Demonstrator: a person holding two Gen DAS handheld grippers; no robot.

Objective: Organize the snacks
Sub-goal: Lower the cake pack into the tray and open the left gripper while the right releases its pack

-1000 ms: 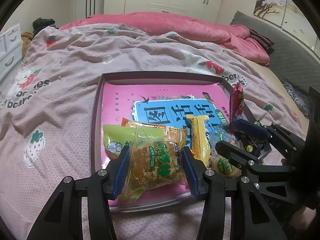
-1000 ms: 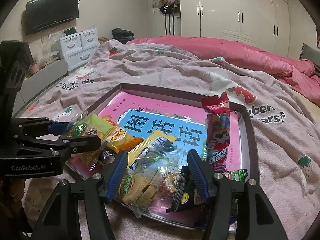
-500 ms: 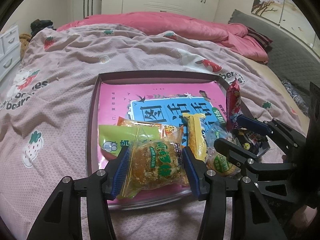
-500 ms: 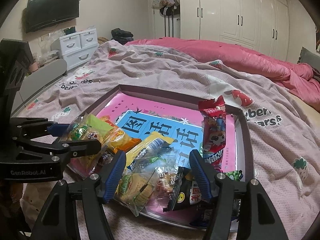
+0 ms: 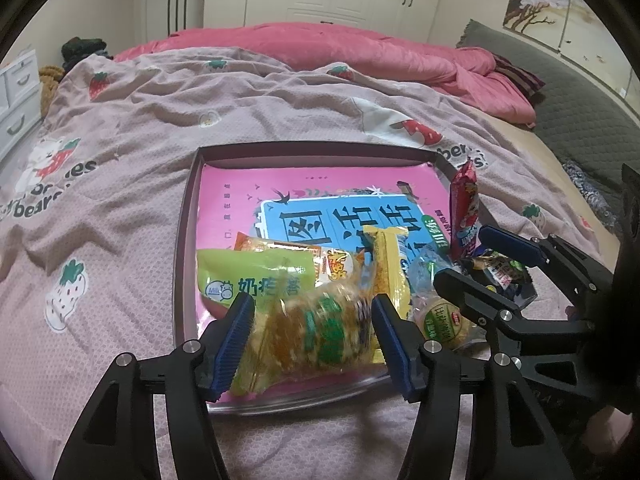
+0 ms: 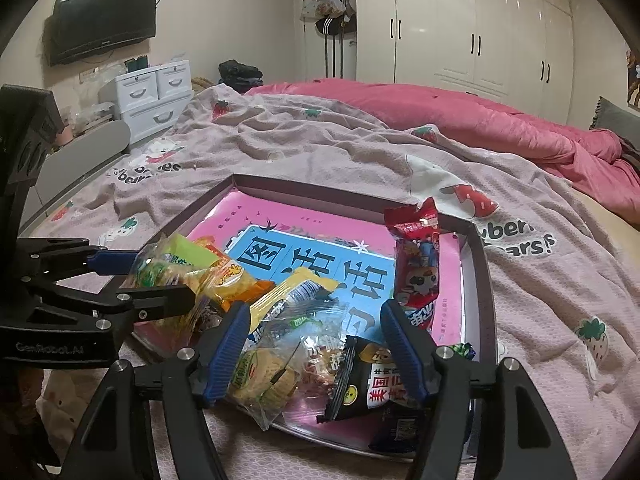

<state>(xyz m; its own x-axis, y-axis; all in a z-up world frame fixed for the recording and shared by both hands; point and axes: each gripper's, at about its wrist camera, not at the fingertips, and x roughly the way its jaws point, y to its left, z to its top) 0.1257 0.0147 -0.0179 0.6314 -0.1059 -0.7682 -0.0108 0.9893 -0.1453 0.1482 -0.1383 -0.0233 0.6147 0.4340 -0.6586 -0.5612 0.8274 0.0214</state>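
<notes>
A shallow box (image 5: 320, 151) with a pink and blue liner lies on the bed, with several snack packets piled at its near edge. My left gripper (image 5: 312, 330) is open and straddles a clear packet of orange snacks with a green label (image 5: 316, 332). A light green packet (image 5: 256, 276) and a yellow bar (image 5: 390, 260) lie beside it. My right gripper (image 6: 314, 350) is open over a clear packet with a round biscuit (image 6: 262, 372) and a black packet (image 6: 374, 380). A red packet (image 6: 418, 264) leans on the box's right wall (image 6: 482, 280).
The box sits on a mauve strawberry-print blanket (image 5: 120, 168). A pink duvet (image 5: 320, 48) lies behind it. White drawers (image 6: 154, 94) and a wall TV (image 6: 104, 26) stand at the left, white wardrobes (image 6: 472, 32) at the back.
Both grippers have drawn back slightly toward the near edge of the box. The orange snack packet between my left fingers has shifted and looks blurred. Both grippers stay open.
</notes>
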